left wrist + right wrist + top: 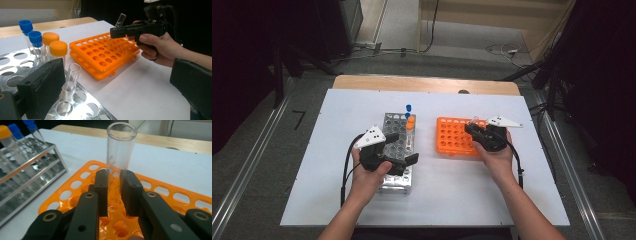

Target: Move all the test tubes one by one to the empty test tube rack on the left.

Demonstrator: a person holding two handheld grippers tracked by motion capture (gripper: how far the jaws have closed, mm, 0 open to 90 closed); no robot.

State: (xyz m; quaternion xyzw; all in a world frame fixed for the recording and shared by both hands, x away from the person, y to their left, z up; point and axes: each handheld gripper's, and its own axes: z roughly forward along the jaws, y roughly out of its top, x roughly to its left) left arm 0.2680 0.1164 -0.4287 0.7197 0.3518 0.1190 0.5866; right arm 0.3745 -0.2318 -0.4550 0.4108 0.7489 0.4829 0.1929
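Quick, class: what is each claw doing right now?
Left claw: open, holding nothing, over the metal rack.
Right claw: shut on an uncapped glass tube above the orange rack.

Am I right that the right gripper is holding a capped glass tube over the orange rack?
Not quite: the glass tube in the right gripper has no cap; its mouth is open, as the right gripper view shows. It is indeed held over the orange rack.

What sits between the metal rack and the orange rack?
Nothing: bare white tabletop separates the metal rack from the orange rack, seen in the high view.
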